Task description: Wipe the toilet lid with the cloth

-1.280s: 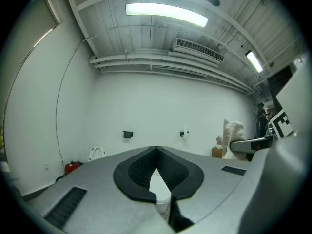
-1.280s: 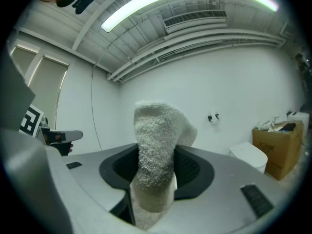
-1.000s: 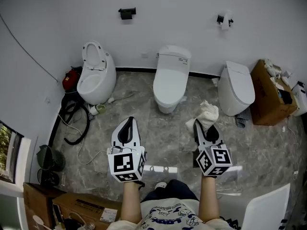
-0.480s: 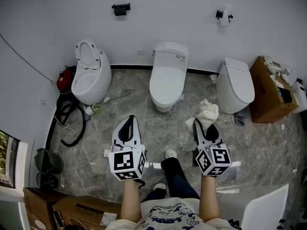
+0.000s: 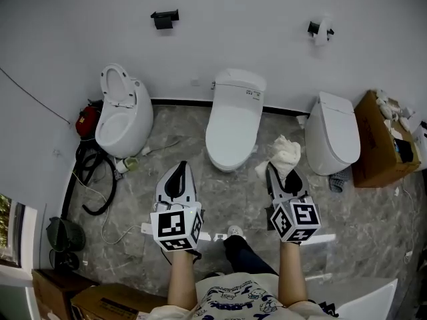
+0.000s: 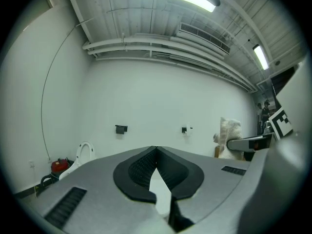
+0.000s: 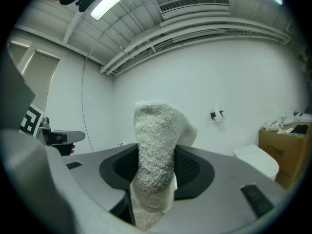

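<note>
Right gripper (image 5: 274,173): jaws clamped on the cloth (image 5: 285,153). In the right gripper view the cloth (image 7: 155,155), white terry, is pinched between the black pads, standing up above the tips and folding over, with a tail hanging below. Left gripper (image 5: 179,168): jaws closed. In the left gripper view its pads meet at the tip (image 6: 156,149) with nothing held; only a narrow slit opens lower down. Both grippers are held level, side by side and well apart, pointing at the back wall (image 5: 240,25). The middle toilet (image 5: 230,122) stands ahead, between their two lines. Its lid (image 5: 229,129) is down, and neither the cloth nor either gripper touches it. From the head view the cloth overlaps the floor gap between the middle toilet and the right toilet (image 5: 331,135), whose lid is also down. The left toilet (image 5: 123,109) has its seat and lid raised. Grey marble floor (image 5: 220,192) runs bare from the grippers to the front rim of the middle toilet. At the left edge are a black hose (image 5: 93,175) and a red object (image 5: 87,121) by the wall. At the right edge a cardboard box (image 5: 380,142) sits just beside the right toilet. A shoe (image 5: 234,232) shows below, between the grippers.
</note>
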A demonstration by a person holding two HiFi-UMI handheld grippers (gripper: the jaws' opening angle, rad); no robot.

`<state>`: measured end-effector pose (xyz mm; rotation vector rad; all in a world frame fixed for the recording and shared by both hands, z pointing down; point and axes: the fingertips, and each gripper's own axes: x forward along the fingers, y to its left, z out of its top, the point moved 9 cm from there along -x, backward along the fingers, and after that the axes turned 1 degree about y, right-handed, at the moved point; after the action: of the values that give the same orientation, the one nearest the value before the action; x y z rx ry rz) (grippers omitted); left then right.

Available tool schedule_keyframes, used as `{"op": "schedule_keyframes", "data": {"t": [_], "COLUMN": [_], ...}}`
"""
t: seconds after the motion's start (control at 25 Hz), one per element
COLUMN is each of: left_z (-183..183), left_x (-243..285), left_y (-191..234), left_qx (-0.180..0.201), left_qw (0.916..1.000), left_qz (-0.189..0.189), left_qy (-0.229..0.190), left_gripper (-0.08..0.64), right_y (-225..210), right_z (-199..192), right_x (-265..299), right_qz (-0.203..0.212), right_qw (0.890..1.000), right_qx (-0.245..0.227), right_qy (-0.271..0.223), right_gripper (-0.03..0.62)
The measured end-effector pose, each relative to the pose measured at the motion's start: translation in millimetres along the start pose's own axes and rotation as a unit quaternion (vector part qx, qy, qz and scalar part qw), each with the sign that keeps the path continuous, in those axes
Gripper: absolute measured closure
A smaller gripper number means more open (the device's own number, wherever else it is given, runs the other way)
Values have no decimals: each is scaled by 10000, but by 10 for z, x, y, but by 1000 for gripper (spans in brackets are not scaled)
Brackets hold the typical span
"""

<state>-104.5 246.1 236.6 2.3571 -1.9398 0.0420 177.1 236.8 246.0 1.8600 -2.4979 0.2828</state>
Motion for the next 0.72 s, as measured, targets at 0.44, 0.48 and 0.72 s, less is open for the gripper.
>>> {"op": "schedule_keyframes", "data": {"t": [0.44,0.48,0.72], "left_z": [245,233,134], "left_x": [1579,1675,2135], "left_y": [-171,-171,-71], "left_qx": [87,89,90], "left_qw": [9997,9997,9992], "left_qz": [218,244,317], "left_qy": [-52,-18,246], "left_gripper": [557,557,557], "right_y": [-938,-1003,-1234], "right_z": [407,401,322], "right_x": [1389,1476,1938], "right_qz": [181,182,135], "right_qw": [9998,9998,9997], "right_qx": [-66,-51,105], "right_qy": [-33,-4,165], "right_gripper": [410,410,410]}}
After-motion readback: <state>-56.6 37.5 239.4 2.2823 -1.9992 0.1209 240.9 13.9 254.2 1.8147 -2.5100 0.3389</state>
